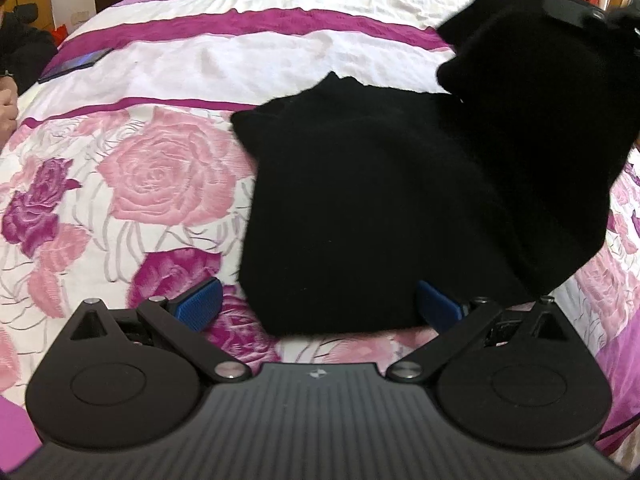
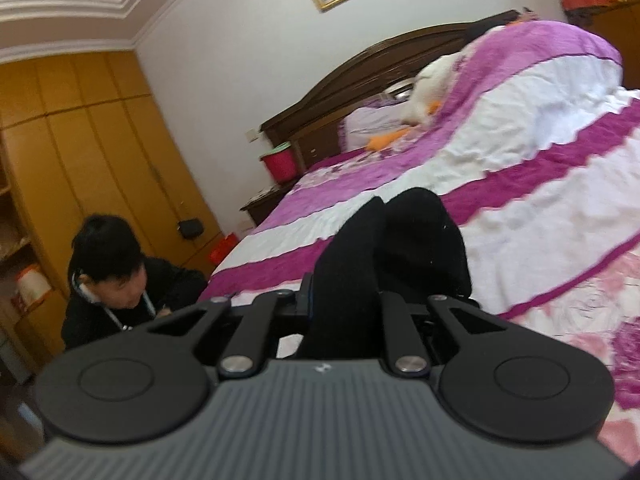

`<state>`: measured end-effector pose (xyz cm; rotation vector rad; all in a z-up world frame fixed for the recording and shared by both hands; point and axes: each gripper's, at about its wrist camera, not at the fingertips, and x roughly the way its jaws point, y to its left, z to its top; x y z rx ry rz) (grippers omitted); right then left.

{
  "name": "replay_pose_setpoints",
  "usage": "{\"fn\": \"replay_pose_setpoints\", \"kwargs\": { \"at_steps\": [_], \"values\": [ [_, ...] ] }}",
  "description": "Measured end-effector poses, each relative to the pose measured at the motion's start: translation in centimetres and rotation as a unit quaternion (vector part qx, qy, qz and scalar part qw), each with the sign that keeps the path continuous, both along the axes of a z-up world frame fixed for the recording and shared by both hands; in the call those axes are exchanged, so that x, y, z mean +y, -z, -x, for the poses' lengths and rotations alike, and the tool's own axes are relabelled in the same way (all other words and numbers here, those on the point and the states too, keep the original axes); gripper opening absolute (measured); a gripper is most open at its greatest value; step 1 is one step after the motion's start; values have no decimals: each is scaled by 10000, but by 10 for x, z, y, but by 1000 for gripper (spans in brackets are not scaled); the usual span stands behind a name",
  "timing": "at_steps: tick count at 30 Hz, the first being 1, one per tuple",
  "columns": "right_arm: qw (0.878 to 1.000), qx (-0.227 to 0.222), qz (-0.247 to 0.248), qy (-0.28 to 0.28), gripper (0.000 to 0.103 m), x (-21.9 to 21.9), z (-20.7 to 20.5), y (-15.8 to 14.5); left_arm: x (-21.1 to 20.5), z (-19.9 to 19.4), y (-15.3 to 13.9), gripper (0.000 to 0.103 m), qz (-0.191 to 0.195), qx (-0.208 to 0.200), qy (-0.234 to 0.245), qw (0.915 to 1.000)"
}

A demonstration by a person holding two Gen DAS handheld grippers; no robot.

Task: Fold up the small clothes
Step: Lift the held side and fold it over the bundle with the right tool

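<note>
A black knitted garment [image 1: 360, 200] lies on the floral bedspread [image 1: 160, 176]. My left gripper [image 1: 320, 300] hangs open over the garment's near edge, its blue pads [image 1: 200, 304] spread wide on either side of the cloth. The garment's right part is pulled up off the bed towards my right gripper [image 1: 572, 12] at the upper right. In the right wrist view the right gripper [image 2: 340, 300] is shut on a fold of the black garment [image 2: 400, 248], which bulges up between and beyond its fingers and hides the pads.
A dark phone [image 1: 76, 64] lies on the bed at the left edge. A person [image 2: 120, 280] in black crouches beside the bed's left side. A white plush toy [image 2: 432, 92], the headboard [image 2: 360, 92], a red bucket [image 2: 280, 164] and a yellow wardrobe [image 2: 80, 152] lie beyond.
</note>
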<state>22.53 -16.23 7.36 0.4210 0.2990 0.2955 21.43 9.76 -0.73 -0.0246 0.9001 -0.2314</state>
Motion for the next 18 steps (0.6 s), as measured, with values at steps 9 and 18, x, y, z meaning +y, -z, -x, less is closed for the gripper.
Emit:
{"fn": "replay_pose_setpoints", "kwargs": {
  "at_steps": [9,18],
  "values": [
    [9976,273,351,-538,15,67,-18,17,28,16,-3,103,-151,-88,-229,9996],
    [9915,587,620,-977,15,108,-26,38,43,28,-1,103,-260,-193,-283,9991]
  ]
}}
